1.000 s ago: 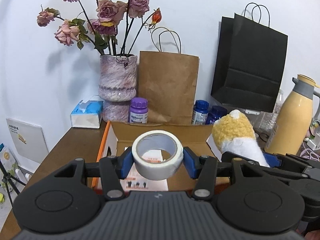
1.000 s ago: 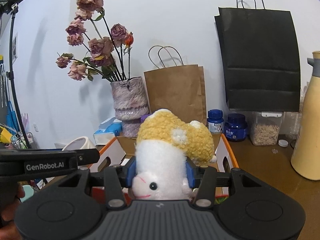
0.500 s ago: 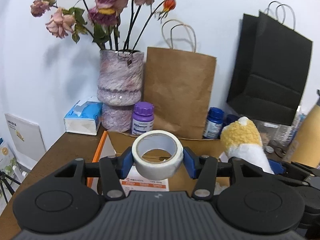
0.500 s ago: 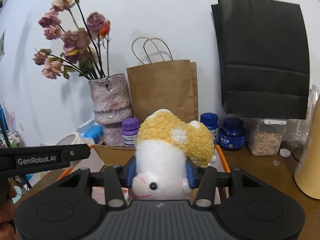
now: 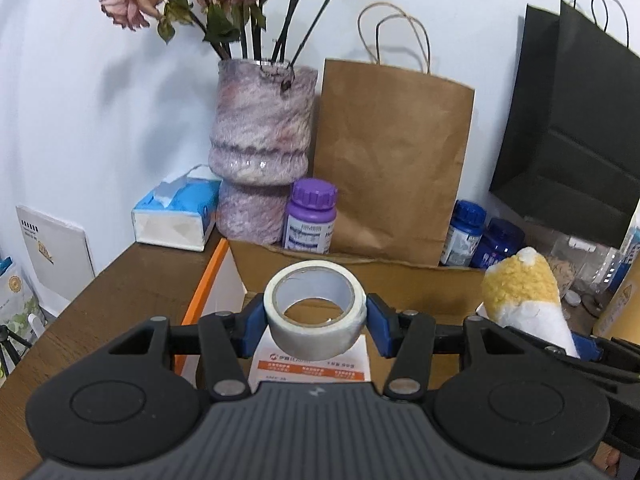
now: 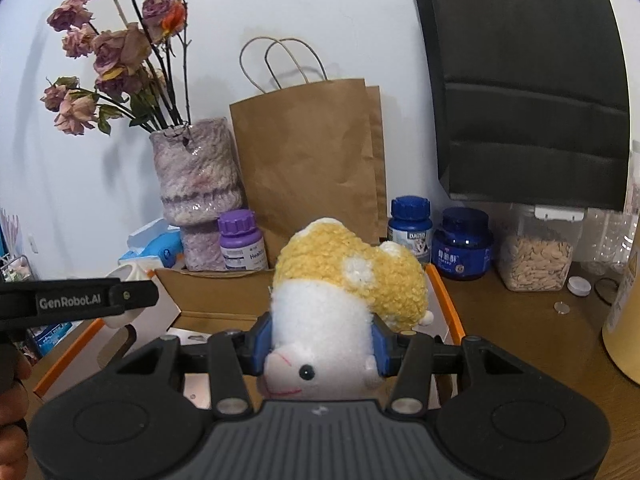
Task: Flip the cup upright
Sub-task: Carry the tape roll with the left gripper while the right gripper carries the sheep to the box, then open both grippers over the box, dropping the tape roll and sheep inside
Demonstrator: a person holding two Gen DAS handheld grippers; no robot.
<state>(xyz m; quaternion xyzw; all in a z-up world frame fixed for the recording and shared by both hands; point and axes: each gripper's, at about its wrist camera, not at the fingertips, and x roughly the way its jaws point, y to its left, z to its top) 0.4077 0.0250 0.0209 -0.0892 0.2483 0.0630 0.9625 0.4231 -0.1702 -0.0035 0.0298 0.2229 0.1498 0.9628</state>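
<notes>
Where the cup stands cannot be told, since it is not made out in either view. The left claw (image 5: pixel 315 322) is seen closed on a roll of white tape (image 5: pixel 316 316), and the right claw (image 6: pixel 322 346) is closed on a yellow-and-white plush toy (image 6: pixel 340 300); both are held over an open cardboard box (image 5: pixel 360 276) with orange edges on the brown desk (image 5: pixel 120 280). Behind the box, a purple-capped bottle (image 5: pixel 312 216), a vase (image 5: pixel 262 140) of dried roses, a tissue box (image 5: pixel 176 212) and a brown paper bag (image 5: pixel 392 160) are placed near the wall.
</notes>
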